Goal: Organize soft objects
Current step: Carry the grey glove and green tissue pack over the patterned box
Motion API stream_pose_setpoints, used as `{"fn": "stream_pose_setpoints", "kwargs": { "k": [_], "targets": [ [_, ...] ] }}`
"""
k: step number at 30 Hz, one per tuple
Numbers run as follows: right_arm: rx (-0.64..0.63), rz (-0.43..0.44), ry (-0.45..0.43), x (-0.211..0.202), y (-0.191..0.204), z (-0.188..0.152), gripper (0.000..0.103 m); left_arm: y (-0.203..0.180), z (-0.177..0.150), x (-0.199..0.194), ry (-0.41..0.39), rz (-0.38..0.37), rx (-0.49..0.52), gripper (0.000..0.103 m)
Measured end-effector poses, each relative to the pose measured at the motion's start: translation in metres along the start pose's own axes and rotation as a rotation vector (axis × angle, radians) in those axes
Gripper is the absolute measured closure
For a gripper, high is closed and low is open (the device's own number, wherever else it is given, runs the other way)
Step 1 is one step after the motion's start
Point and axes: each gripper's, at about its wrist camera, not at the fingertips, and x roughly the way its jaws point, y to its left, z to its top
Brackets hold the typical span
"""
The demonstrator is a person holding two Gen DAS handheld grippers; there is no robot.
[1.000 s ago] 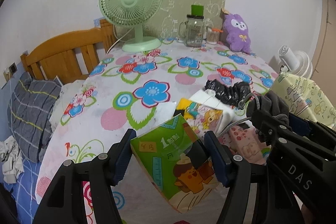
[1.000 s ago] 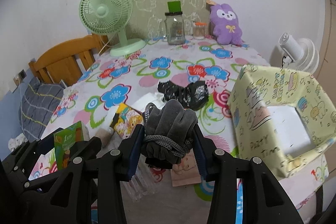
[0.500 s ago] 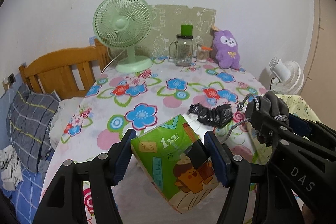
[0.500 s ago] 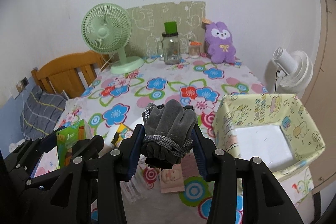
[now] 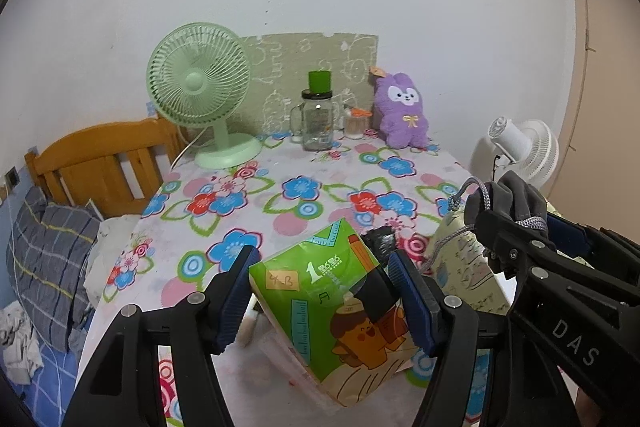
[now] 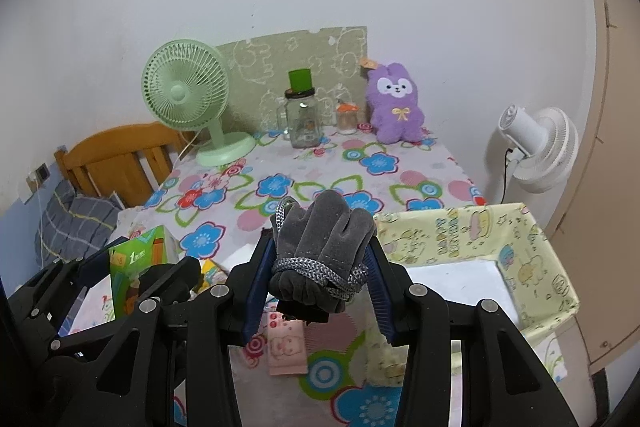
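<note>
**A:** so both got lifted up off the bench (image 5: 280, 203) in the last second? view's pulled back.

**B:** yep. left tongs (image 5: 326, 293) clamped on the green tissue pack (image 5: 332, 303), right tongs (image 6: 320, 277) squeezing the grey gloves (image 6: 324, 243), both in the air. yellow fabric bin (image 6: 472, 239) sits just right, probably next stop.

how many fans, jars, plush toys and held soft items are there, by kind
fans: 2, green fan and white fan
jars: 2, glass jar and small jar
plush toys: 1, purple bunny
held soft items: 2, tissue pack and grey gloves
total: 7
</note>
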Motion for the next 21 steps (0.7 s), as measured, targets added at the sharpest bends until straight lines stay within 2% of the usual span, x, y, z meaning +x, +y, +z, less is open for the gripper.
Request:
{"fn": "stream_pose_setpoints", "kwargs": {
  "k": [21],
  "targets": [
    [0.06, -0.084, -0.044, -0.013, -0.074, 0.015, 0.055, -0.078, 0.024, 0.013, -0.034, -0.117, 0.105, 0.035]
  ]
}}
